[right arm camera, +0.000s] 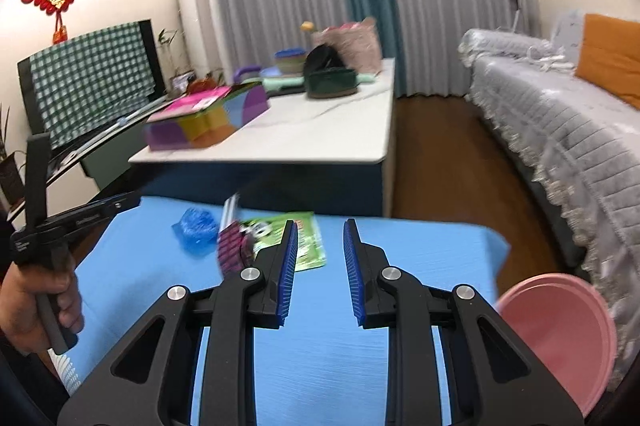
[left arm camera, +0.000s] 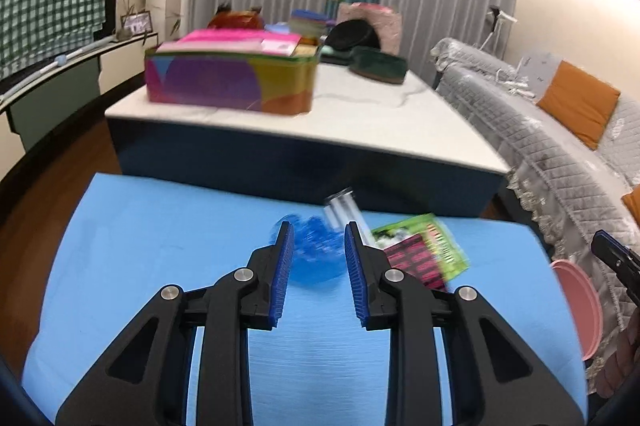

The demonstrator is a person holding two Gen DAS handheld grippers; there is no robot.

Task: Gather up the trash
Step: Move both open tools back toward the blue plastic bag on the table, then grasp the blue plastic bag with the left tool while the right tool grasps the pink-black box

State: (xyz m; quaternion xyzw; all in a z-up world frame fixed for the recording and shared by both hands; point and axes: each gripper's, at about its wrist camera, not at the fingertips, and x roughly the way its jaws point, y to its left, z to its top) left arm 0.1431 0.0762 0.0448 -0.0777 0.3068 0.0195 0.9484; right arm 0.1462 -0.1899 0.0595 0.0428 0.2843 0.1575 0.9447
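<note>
Left gripper (left arm camera: 319,230): jaws are held a little apart, nothing is pinched; the crumpled blue plastic wad (left arm camera: 316,254) is seen just past the tips, middle of the left view.
Right gripper (right arm camera: 320,228): jaws are spread a little, only bare blue table cover (right arm camera: 400,250) is seen between them.
Trash: the green and pink snack wrappers (right arm camera: 280,238) are laid beside the wad, centre left in the right view.
Pink round plastic basin (right arm camera: 560,338): seen at lower right, off the cover's edge.

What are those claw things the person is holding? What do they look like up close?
Each is a hand-held gripper of matte black plastic: two angular arms with triangular cut-outs, joined by silver round pivot pins. The fingers carry ribbed bright blue pads on their inner faces. The right wrist view shows the other tool's black pistol-style handle with small white lettering.
</note>
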